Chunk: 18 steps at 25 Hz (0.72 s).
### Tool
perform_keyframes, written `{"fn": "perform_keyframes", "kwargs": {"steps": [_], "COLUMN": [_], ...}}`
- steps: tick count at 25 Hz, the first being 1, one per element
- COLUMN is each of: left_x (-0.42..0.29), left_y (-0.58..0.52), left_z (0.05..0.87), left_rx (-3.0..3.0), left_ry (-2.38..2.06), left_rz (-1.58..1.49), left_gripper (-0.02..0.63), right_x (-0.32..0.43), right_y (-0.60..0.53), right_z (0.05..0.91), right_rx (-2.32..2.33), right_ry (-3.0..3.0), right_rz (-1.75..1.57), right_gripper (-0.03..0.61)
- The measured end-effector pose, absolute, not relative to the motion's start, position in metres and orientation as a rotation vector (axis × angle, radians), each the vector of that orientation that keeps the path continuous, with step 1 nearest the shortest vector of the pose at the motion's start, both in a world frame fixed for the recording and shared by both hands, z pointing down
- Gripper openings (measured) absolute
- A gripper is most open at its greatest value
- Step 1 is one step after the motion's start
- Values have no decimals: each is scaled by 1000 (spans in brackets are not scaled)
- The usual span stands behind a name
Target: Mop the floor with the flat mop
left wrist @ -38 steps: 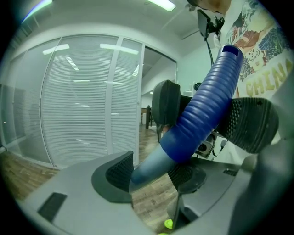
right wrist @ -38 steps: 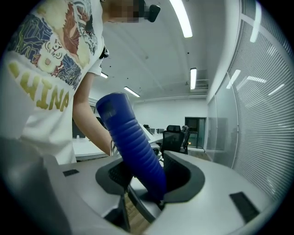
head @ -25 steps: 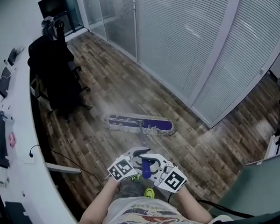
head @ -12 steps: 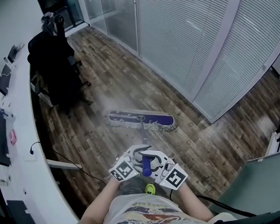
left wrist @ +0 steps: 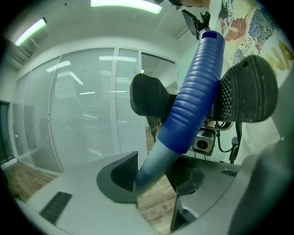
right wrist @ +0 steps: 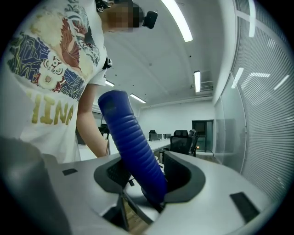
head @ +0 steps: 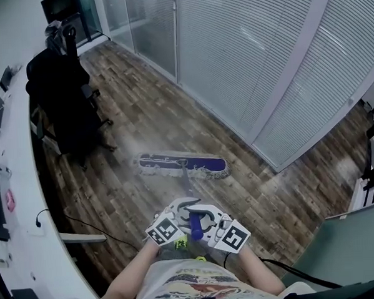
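The flat mop's purple head (head: 183, 165) lies flat on the wood floor, and its shaft (head: 186, 182) rises toward me. Both grippers hold the ribbed blue handle (head: 196, 225) in front of my body. My left gripper (head: 181, 208) has the handle (left wrist: 193, 101) crossing between its jaws (left wrist: 151, 176), which are closing round the grey shaft just below the blue sleeve. From the other side my right gripper (head: 204, 212) grips the blue sleeve (right wrist: 133, 142) between its jaws (right wrist: 149, 176), which are opening slightly while the sleeve still lies against the pads.
A black office chair (head: 62, 102) stands left of the mop head beside a long white curved desk (head: 20, 186). A glass wall with blinds (head: 251, 55) runs behind the mop. A cable (head: 97, 228) trails on the floor; a grey-green partition (head: 352, 249) is at the right.
The mop head has slid a little to the left over the boards, and both grippers have moved with the handle. Both still hold it.
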State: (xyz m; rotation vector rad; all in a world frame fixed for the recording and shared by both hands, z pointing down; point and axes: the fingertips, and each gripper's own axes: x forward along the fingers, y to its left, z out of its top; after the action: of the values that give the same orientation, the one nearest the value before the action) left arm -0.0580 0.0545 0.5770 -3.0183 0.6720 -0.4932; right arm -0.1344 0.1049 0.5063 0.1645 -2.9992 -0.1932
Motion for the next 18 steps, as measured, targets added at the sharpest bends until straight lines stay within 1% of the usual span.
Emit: {"fn": "perform_keyframes", "kwargs": {"steps": [10, 18], "left_x": [-123, -140], "left_y": [-30, -109], "left_z": [583, 591], "left_rx": [-2996, -2972], "left_ry": [601, 620], "left_rz": [-545, -558], "left_gripper": [169, 164], "right_x": [-203, -219], "right_y": [16, -62], "right_z": [506, 513], "right_rx": [267, 231], "right_ry": [-3046, -3062], "right_rz": [-217, -224], "right_gripper": [201, 206]}}
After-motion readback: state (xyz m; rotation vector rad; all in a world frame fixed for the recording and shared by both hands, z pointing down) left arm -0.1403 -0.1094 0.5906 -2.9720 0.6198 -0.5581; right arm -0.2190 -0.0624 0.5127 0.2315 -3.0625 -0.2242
